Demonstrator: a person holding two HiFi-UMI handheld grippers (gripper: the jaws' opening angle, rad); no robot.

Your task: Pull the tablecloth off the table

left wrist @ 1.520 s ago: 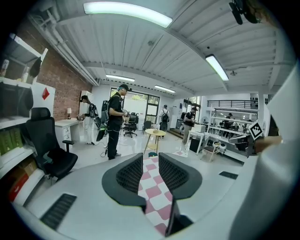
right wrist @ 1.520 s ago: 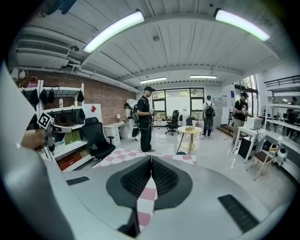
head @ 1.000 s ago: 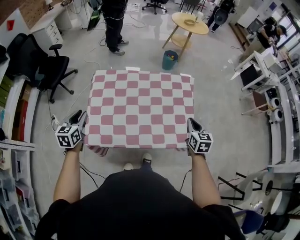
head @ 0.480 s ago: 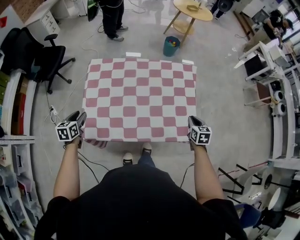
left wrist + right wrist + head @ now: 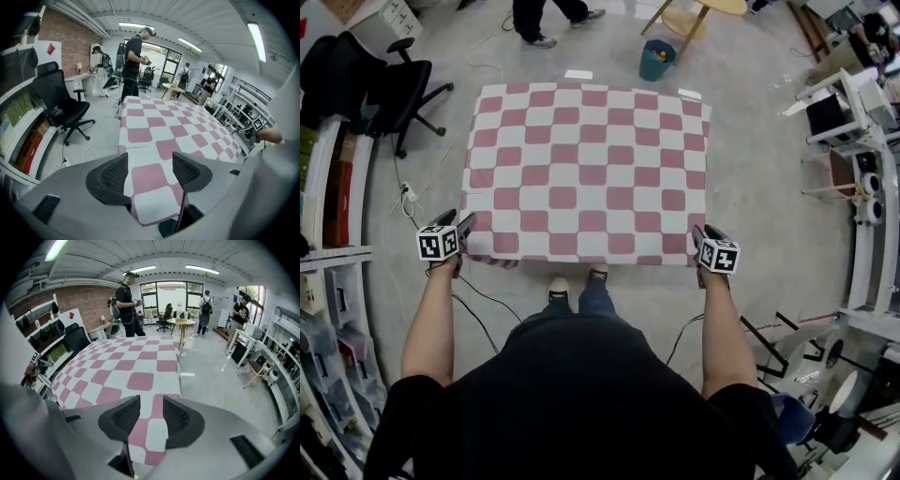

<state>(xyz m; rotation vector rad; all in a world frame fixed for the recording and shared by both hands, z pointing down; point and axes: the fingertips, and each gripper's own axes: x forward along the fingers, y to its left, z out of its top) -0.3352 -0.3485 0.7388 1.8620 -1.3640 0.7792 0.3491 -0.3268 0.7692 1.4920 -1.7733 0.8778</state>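
Tablecloth [image 5: 586, 169], pink-and-white check, is lying flat and spread over the whole table, with its near edge hanging just in front of me.

- Left gripper [image 5: 459, 225] is sitting at the near left corner. Its jaws are opening, and the corner flap is lying loose between them, not pinched.
- Right gripper [image 5: 705, 234] is sitting at the near right corner. Its jaws are also opening, with a narrower gap. The hem is running between the pads, though I cannot be sure it is clear of both.
- So I am judging that nothing is gripped right now. For a clean pull, both sets of jaws need to close deep on the hem together, then draw back low and level so the cloth is not skewing.

Surroundings:
- My shoes [image 5: 558, 289] are standing right under the near edge, and a cable [image 5: 478, 300] is trailing on the floor by my left side. Both are a trip risk when stepping back.
- Office chair [image 5: 389, 94] is standing off the far left corner.
- Teal bin [image 5: 656, 61] and a standing person [image 5: 544, 19] are beyond the far edge, apart from the cloth.
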